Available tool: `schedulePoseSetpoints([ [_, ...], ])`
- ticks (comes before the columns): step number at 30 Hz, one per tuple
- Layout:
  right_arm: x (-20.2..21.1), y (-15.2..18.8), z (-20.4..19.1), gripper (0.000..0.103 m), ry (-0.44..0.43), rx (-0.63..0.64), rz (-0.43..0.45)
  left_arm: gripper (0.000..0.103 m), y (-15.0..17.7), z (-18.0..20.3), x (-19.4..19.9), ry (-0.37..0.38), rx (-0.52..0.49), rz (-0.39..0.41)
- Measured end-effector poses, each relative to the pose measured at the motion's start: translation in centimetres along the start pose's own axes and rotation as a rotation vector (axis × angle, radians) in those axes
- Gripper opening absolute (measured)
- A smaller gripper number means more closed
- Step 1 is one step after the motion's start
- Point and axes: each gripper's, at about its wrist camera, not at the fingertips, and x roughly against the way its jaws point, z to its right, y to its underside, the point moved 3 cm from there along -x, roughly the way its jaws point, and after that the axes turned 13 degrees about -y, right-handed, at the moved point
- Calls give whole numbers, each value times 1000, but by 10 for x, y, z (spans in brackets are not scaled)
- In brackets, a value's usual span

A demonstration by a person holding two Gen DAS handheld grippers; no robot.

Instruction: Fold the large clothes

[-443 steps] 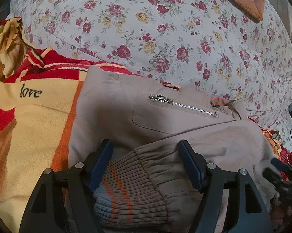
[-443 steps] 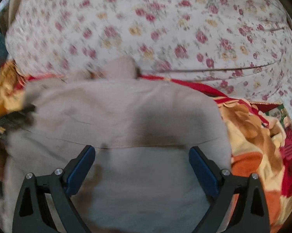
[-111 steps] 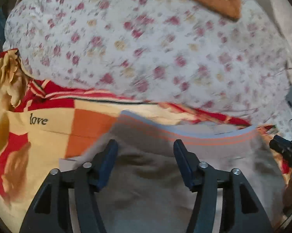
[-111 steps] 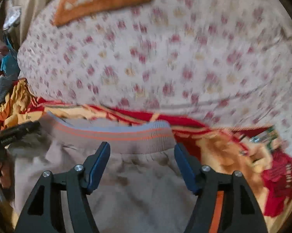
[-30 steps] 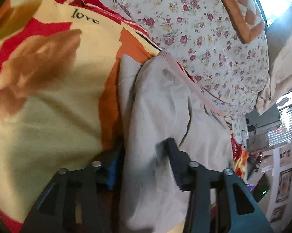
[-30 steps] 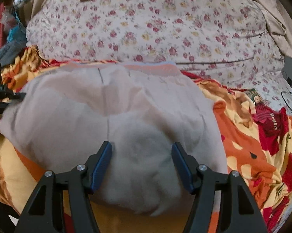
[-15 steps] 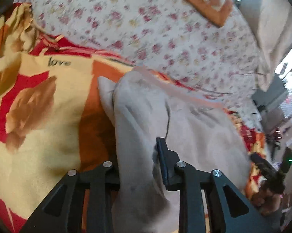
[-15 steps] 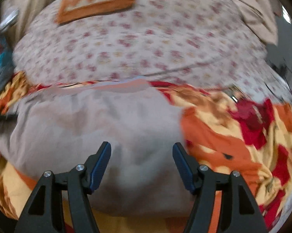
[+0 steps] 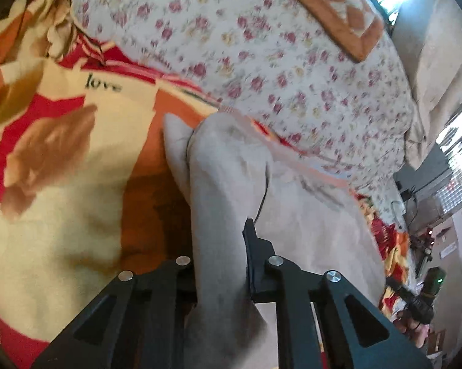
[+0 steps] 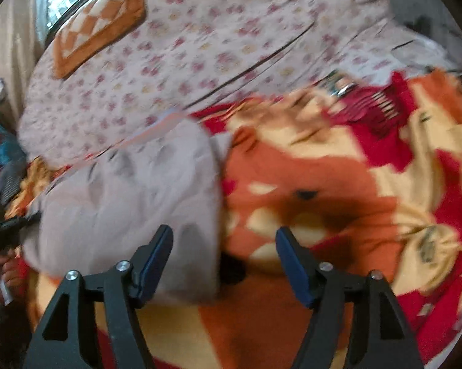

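Note:
A folded tan jacket [image 9: 298,209] lies on an orange, red and cream blanket [image 9: 61,184]. My left gripper [image 9: 220,246] is shut on the jacket's near left edge, and a thick fold of cloth fills the space between its fingers. In the right wrist view the jacket [image 10: 132,203] sits left of centre on the blanket [image 10: 323,184]. My right gripper [image 10: 225,258] is open and empty, above the jacket's right edge, its left finger over the cloth and its right finger over the blanket. The right wrist view is blurred.
A big floral quilt [image 9: 277,46] rises behind the jacket, with an orange checked cushion [image 9: 332,9] on top; the quilt also shows in the right wrist view [image 10: 200,46]. The right gripper [image 9: 415,304] shows at the far right of the left wrist view. Windows lie beyond.
My right gripper has swung to the right, off the middle of the jacket to its right edge, still open. My left gripper has stayed shut on the jacket's left edge and turned slightly.

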Motion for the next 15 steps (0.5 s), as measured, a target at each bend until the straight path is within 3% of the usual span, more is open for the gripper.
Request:
schedulePoseSetpoints([
  [4,-33,15,-20,74,-10,81,-156,9,-5,-7,10,26,24,17],
  [5,-41,20,-28,48,-38,107,-201,8,-7,-9,13,33,28,16],
  [6,-45,22,-36,33,-66,118,-217,8,-8,-11,16,36,31,17],
  [8,-43,23,-50,28,-112,141,-224,8,-13,-21,30,40,53,22],
  [11,-40,25,-65,30,-192,170,-232,8,-23,-40,50,13,60,42],
  [12,-40,25,-68,38,-194,184,-226,8,-27,-47,49,-26,56,27],
  [15,-30,14,-72,46,-126,219,-148,12,-22,-55,24,-84,40,-75],
])
